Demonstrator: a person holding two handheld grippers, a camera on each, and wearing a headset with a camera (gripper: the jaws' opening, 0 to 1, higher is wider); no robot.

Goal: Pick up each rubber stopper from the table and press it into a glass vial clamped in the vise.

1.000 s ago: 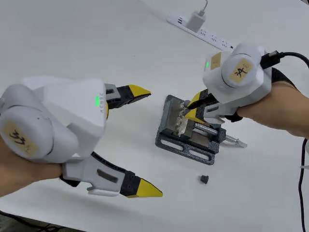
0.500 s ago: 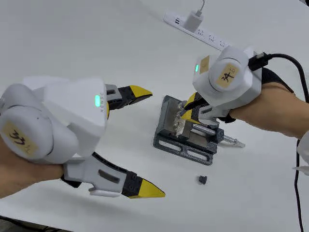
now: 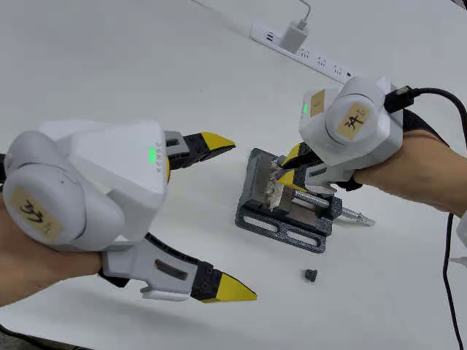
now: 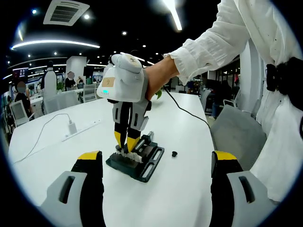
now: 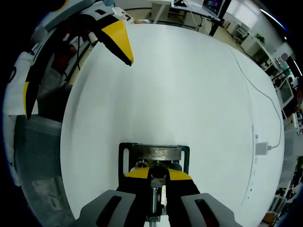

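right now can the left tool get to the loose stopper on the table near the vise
Probably yes. The left tool is open and empty, and the loose stopper lies alone on bare table beside the vise. The right tool, closed over the vise, is not between them.

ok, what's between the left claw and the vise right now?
Nothing. There is only bare table between the open left claw and the vise, as the head view and the left gripper view both show.
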